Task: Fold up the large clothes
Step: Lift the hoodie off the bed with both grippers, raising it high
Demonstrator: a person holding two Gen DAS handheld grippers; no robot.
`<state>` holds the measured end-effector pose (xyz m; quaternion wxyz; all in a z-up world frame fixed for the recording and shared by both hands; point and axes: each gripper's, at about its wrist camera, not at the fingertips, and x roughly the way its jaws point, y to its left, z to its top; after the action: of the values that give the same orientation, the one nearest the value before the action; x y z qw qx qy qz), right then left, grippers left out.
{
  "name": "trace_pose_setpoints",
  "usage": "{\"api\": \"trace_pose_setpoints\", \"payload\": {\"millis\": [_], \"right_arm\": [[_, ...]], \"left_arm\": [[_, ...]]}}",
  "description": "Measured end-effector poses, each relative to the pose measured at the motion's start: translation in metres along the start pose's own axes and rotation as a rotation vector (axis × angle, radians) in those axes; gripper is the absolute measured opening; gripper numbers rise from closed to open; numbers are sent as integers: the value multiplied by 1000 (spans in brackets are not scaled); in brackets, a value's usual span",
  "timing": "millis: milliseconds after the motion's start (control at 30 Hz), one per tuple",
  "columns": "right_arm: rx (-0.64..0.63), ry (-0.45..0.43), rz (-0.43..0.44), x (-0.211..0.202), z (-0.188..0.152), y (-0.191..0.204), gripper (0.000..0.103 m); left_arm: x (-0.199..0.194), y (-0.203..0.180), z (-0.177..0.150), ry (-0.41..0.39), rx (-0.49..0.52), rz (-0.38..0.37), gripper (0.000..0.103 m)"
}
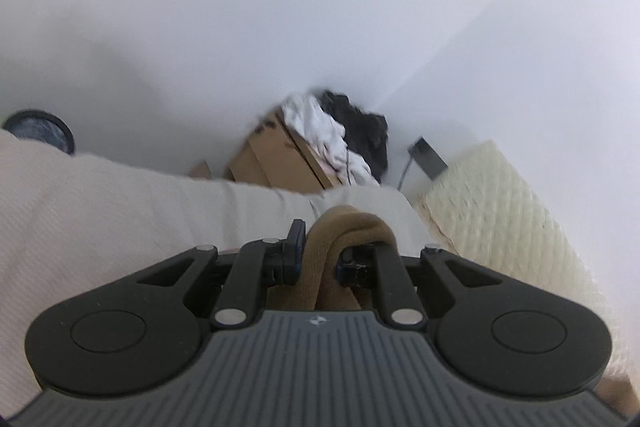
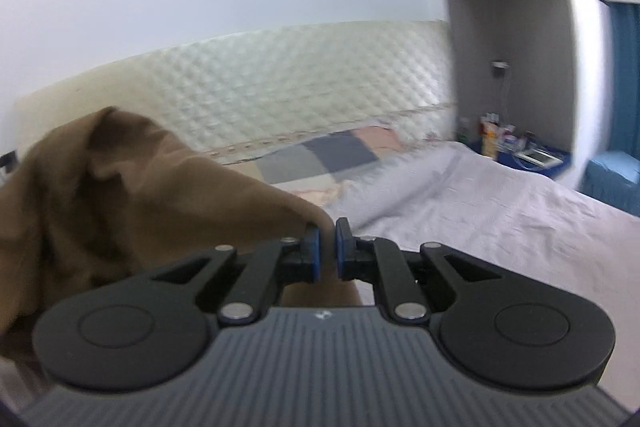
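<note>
The brown garment (image 2: 120, 195) is held up off the bed, gripped at two places. In the right wrist view it hangs in loose folds to the left, a corner of it running between the fingers of the right gripper (image 2: 326, 251), which are drawn close together and pinch that thin edge. In the left wrist view a thick bunched fold of the same brown cloth (image 1: 344, 239) sits between the fingers of the left gripper (image 1: 320, 255), which are clamped on it.

Beyond the left gripper lies a cream textured blanket (image 1: 100, 227). Behind it, against the white wall, stands a cardboard box (image 1: 276, 163) heaped with white and dark clothes (image 1: 340, 135). A quilted headboard (image 2: 280, 91) stands behind the bed, which carries a pale grey sheet (image 2: 500, 219) and a checked cover (image 2: 320, 155). A cluttered bedside shelf (image 2: 516, 147) sits at the far right.
</note>
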<state>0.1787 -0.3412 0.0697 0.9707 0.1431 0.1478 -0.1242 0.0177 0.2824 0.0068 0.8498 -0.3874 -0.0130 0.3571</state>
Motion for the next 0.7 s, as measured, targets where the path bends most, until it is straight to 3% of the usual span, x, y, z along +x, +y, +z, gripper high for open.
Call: {"api": "trace_pose_setpoints", "payload": {"millis": [167,333,433,567,633,700], "right_arm": [[78,36,-90,13,-27,-52,10],[168,143,-188,51,-62,-102,11],[173,198,-209,75,-85,-111,11],[110,196,-216,93,-100,-104,14],[119,200,-214,99,-104,-105,15],[167,198,-206,90,-103,-111,15]], "left_arm": [[8,11,-4,35,41,91,16],[22,1,-16,14,147,170,16],[31,-11,-27,10,227,209,16],[41,-14,-34,-1,249,254,18],[41,-13,-36,7,236,281,22],[38,-12,-36,23,217,317,36]]}}
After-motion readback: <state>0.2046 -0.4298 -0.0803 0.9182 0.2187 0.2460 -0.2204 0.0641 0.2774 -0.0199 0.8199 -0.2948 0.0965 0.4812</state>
